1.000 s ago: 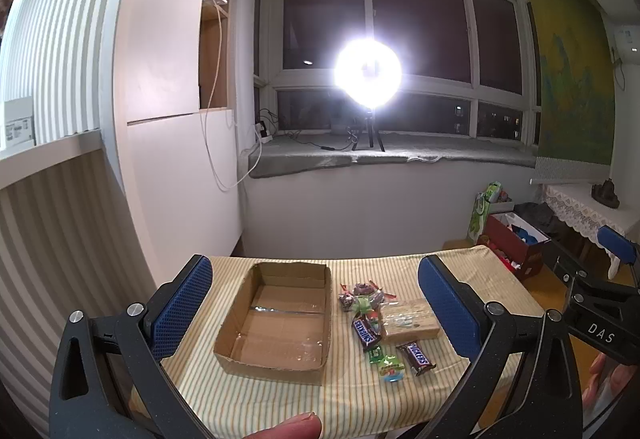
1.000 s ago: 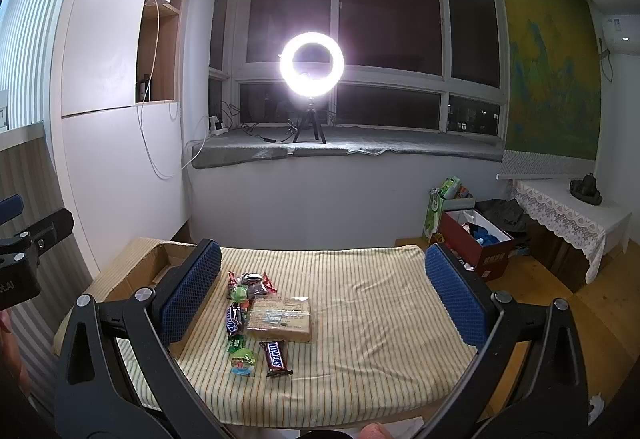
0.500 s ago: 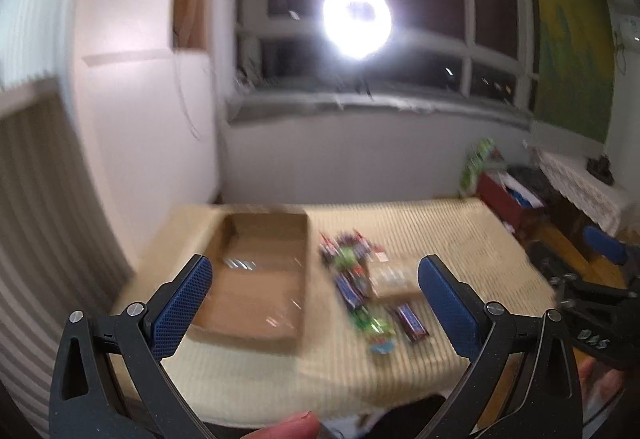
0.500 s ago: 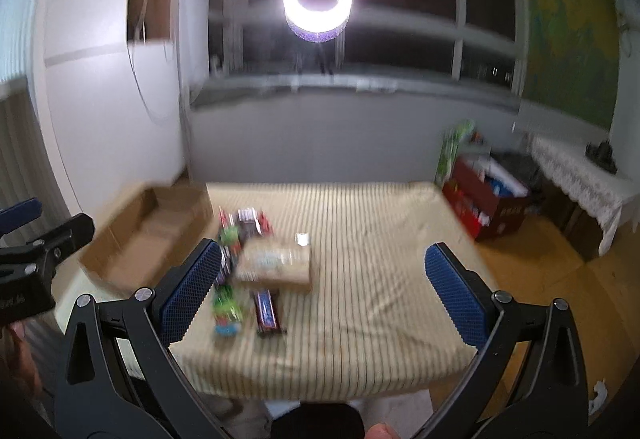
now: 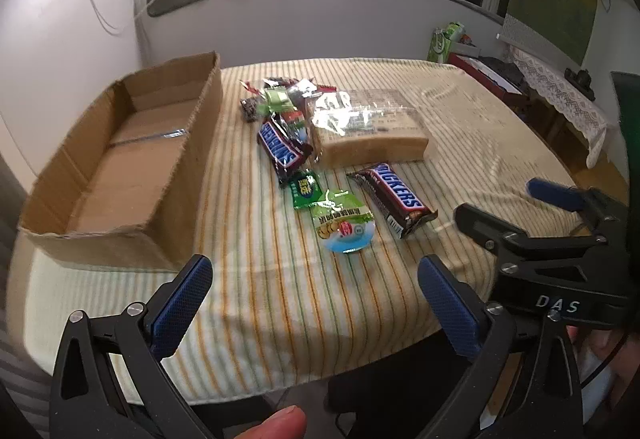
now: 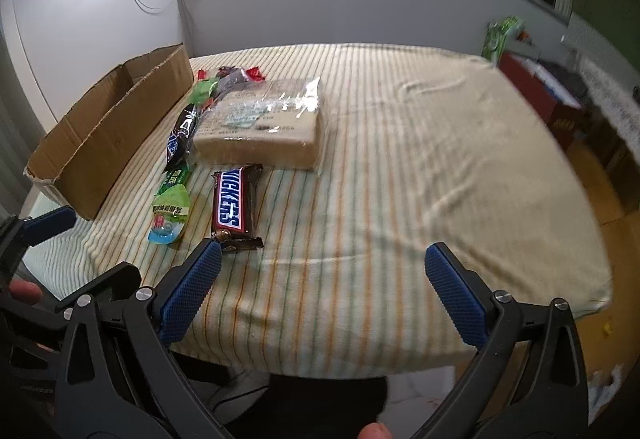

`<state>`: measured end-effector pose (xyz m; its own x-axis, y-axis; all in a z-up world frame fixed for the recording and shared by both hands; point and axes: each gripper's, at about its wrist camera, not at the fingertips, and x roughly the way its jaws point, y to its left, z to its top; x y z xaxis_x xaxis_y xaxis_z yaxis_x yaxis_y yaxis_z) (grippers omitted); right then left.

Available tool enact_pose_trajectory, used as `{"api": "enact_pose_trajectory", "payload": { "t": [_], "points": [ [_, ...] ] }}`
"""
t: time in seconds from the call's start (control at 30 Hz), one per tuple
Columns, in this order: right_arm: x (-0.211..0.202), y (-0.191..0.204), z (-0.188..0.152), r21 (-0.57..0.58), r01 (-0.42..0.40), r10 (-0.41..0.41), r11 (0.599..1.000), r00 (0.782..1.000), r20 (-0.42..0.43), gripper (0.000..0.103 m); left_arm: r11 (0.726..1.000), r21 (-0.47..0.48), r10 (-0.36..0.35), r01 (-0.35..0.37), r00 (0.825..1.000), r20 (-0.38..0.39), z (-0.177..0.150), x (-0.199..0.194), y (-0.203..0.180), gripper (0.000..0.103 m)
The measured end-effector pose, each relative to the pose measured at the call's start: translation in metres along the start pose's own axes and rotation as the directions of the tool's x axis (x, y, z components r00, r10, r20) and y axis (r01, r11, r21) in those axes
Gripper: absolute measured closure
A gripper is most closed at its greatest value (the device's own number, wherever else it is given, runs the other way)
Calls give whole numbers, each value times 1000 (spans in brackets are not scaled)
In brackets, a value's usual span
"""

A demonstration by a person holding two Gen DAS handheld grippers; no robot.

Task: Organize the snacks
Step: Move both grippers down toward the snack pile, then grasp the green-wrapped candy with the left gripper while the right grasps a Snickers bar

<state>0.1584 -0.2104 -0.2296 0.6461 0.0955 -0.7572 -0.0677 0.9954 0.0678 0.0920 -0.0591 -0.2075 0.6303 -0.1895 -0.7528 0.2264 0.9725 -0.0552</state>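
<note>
Right wrist view: the right gripper (image 6: 320, 279) stands wide and empty over the near table edge. Just beyond its left finger lies the Snickers bar (image 6: 233, 205), long axis pointing away. Left of it, the cardboard box (image 6: 108, 135). The left gripper (image 5: 316, 291) also gapes wide.

On the table (image 5: 248, 303), toward its left edge: a cardboard box (image 5: 120, 167), open-topped, running front to back. Just right of the box — a cluster of snacks. At the back of the cluster, small wrapped candies (image 5: 280, 95); right of them, a wrapped loaf (image 5: 368, 131). Beside the loaf's left end, a Snickers bar (image 5: 282, 151); before the loaf, a second Snickers bar (image 5: 394, 203). Left of that bar — two small packets (image 5: 336, 215), nearest the front edge.
</note>
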Motion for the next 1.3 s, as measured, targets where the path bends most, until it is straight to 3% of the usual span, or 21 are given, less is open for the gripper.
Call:
{"api": "enact_pose_trajectory", "payload": {
  "t": [0.2, 0.43, 0.6, 0.8, 0.93, 1.0, 1.17, 1.3],
  "points": [
    [21, 14, 6, -44, -38, 36, 998, 999, -38, 0, 1000, 2, 13, -13, 1000, -2, 7, 15, 18, 6],
    [35, 22, 11, -75, -86, 82, 993, 995, -53, 1, 999, -15, -45, 44, 999, -26, 12, 24, 35, 20],
    [34, 21, 17, -85, -134, 131, 987, 990, -45, 23, 993, -22, -117, 116, 993, -35, 13, 19, 35, 21],
    [39, 18, 21, -93, -174, 170, 980, 984, -50, 29, 990, -12, -139, 138, 990, -40, 14, 25, 20, 25],
    [37, 22, 17, -152, -189, 181, 970, 981, -70, 32, 988, -21, -155, 154, 985, -73, 12, 38, 20, 42],
    [37, 25, 16, -184, -172, 163, 968, 984, -67, 35, 988, -22, -151, 150, 986, -76, 12, 42, 19, 44],
    [32, 20, 15, -192, -161, 152, 968, 987, -59, 68, 987, -8, -159, 158, 984, -77, 14, 50, 12, 45],
    [24, 9, 11, -166, -170, 163, 971, 985, -54, 73, 986, 8, -167, 168, 983, -71, 18, 46, 2, 45]
  ]
}}
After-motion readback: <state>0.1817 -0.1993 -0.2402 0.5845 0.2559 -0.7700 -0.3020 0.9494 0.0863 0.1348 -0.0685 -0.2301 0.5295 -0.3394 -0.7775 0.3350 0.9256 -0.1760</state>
